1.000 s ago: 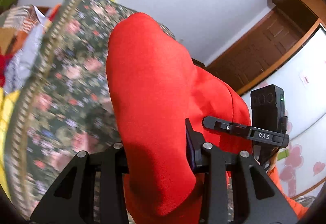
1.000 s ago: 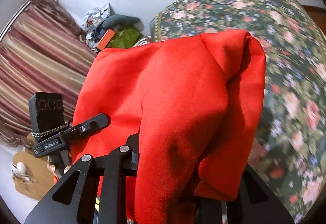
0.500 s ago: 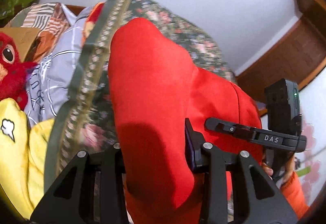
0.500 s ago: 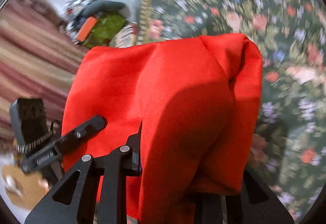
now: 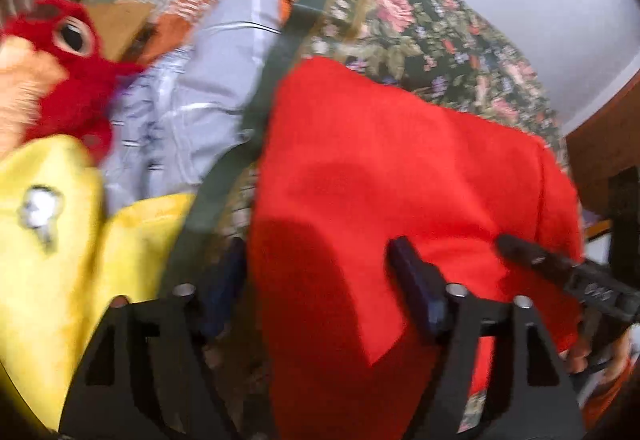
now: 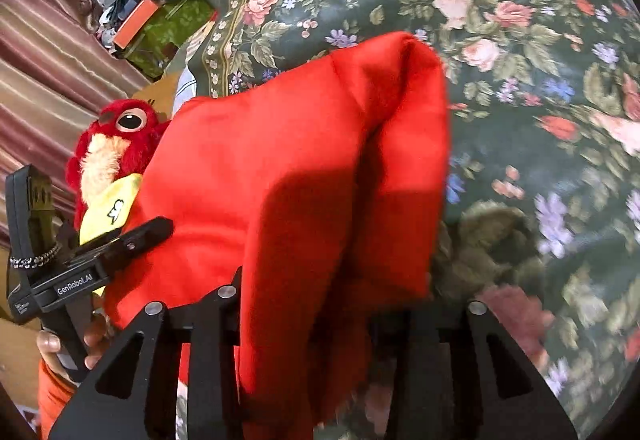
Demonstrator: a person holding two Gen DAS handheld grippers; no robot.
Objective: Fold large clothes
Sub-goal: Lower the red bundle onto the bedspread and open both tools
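- Left tool (image 5: 320,280): jaws spread wide, having just been opening; the red garment (image 5: 400,168) is lying between them, pads clear of it.
- Right tool (image 6: 320,304): jaws having just been opening; the cloth is draping between them, grip unclear.
- Garment is resting on the floral bedspread (image 6: 520,40), near its bordered edge.
- Beyond: red plush toy (image 5: 76,60), yellow cloth (image 5: 48,240).

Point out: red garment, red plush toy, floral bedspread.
red garment (image 6: 304,168): right wrist view, on its broad front panel.
red plush toy (image 6: 120,120): right wrist view, on its head beside the eye.
floral bedspread (image 6: 540,52): right wrist view, on bare patterned cloth.
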